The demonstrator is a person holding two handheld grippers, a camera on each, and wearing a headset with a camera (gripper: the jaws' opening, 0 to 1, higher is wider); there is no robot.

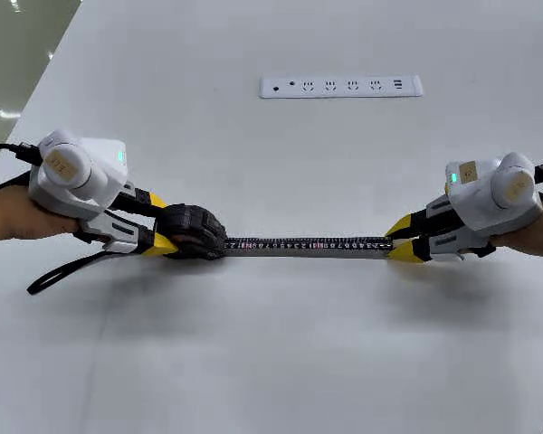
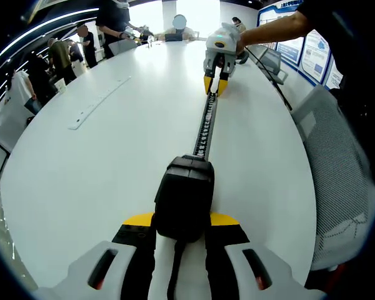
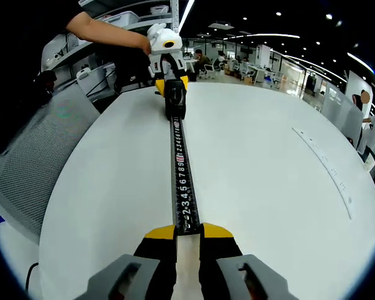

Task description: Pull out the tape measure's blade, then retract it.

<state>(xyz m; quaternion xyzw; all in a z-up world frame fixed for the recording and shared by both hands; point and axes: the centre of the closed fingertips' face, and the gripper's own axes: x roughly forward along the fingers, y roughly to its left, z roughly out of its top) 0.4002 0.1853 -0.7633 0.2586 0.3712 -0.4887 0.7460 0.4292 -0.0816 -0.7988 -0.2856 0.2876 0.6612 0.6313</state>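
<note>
Bare white table (image 1: 271, 362) spreads across the near part of the head view, and the work sits on it a little further back. At far left a hand (image 1: 14, 221) holds the left gripper (image 1: 160, 222), whose yellow-tipped jaws are clamped on either side of the black tape measure (image 1: 192, 231); the tape measure rests on the table with its mouth pointing right. A black strap (image 1: 63, 271) loops away from under that gripper onto the table toward the left. In the left gripper view the same gripper (image 2: 181, 219) pinches the tape measure (image 2: 184, 197) at its rear half, with the strap hanging down between the jaws. From the tape measure's mouth the blade (image 1: 308, 244) runs out straight and low over the table to the right, its numbered face turned up. Beyond the blade, well apart from it, a white power strip (image 1: 341, 86) lies flat. At the blade's far end the right gripper (image 1: 400, 240) has its jaws closed on the tip, held by the other hand (image 1: 536, 231). The right gripper view shows those jaws (image 3: 187, 232) pressed together over the blade (image 3: 182, 181) just past the low numbers, with a grey mesh chair (image 3: 37, 162) beside the table
</note>
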